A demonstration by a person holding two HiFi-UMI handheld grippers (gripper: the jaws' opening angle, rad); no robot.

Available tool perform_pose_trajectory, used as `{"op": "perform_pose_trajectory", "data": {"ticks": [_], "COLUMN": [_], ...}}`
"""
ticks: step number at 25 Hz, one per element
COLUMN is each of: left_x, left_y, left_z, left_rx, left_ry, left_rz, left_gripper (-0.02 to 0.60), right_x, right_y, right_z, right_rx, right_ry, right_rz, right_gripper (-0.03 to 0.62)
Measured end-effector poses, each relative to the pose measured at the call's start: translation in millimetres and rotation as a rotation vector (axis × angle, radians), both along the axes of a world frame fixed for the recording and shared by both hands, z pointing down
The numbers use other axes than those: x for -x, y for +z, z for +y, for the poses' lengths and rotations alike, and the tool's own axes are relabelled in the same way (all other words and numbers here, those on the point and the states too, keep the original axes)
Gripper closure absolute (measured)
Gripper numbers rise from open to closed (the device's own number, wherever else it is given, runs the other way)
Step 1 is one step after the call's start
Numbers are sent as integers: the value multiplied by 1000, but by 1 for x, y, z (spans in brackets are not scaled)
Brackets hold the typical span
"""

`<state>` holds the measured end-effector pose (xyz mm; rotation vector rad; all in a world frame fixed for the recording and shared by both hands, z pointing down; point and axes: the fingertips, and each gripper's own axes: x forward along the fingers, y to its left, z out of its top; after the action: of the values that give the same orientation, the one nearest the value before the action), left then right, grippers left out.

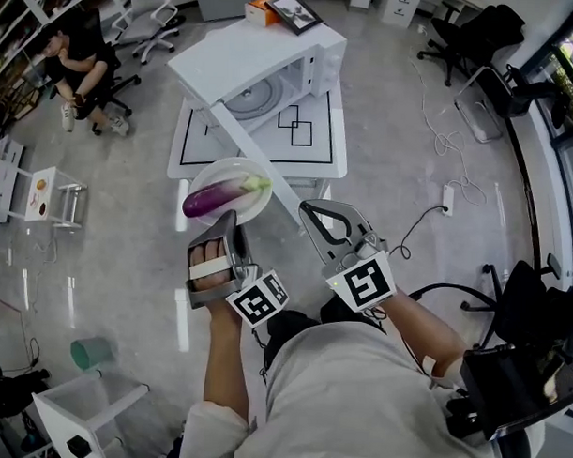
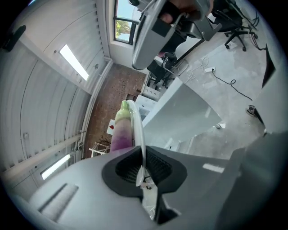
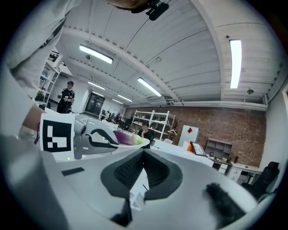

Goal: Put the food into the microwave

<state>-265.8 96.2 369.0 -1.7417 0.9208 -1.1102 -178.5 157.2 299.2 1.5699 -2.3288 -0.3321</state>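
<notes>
A purple eggplant (image 1: 212, 198) with a green stem end lies on a white plate (image 1: 253, 209). My left gripper (image 1: 232, 227) is shut on the plate's near rim and holds it in the air. In the left gripper view the plate's edge (image 2: 137, 134) runs up from between the jaws, with the eggplant (image 2: 119, 130) beside it. The white microwave (image 1: 238, 53) stands on a table ahead, its door (image 1: 244, 149) swung open toward me and its glass turntable (image 1: 250, 100) showing. My right gripper (image 1: 311, 211) hangs shut and empty to the right of the plate; the right gripper view shows its jaws (image 3: 143, 167) meeting.
The microwave's table (image 1: 329, 152) has black squares marked on it. An orange box (image 1: 264, 5) and a framed picture (image 1: 294, 11) sit behind the microwave. A person (image 1: 78, 58) sits at the far left. Cables and a power strip (image 1: 447, 197) lie on the floor at right, near office chairs (image 1: 471, 40).
</notes>
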Motion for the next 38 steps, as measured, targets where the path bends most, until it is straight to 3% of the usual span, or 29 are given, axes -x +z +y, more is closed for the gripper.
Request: {"op": "perform_pose_trajectory", "data": {"ticks": [3,11,17,22,28,34,38], "left_x": [-38,-150,-217,-249,-280,-297,-300], "left_y": [-11,-24,-15,14,42,65,80], "left_z": [12,32,45,47,43,14,-15], "left_rx": [1,-35,-15,28,65,112,148], "left_ry": [36,158,167,143,153,122,42], "left_rz": [4,-78,-112,-158,-220,-213,-172], "left_gripper": [555,555,555,555,555,555,555], "right_x": [-40,-145,-219,-262,-274,-287,-307], "right_y": [2,8,26,52,61,88,104], "right_z": [12,48,75,85,60,34,-1], "right_rx": [-2,-11,16,60,58,122,152], "right_ry": [48,172,235,266,229,208,195], "right_rz": [-27,-39,-54,-99,-99,-88,-50], "right_gripper": [583,583,583,583,583,583,583]}}
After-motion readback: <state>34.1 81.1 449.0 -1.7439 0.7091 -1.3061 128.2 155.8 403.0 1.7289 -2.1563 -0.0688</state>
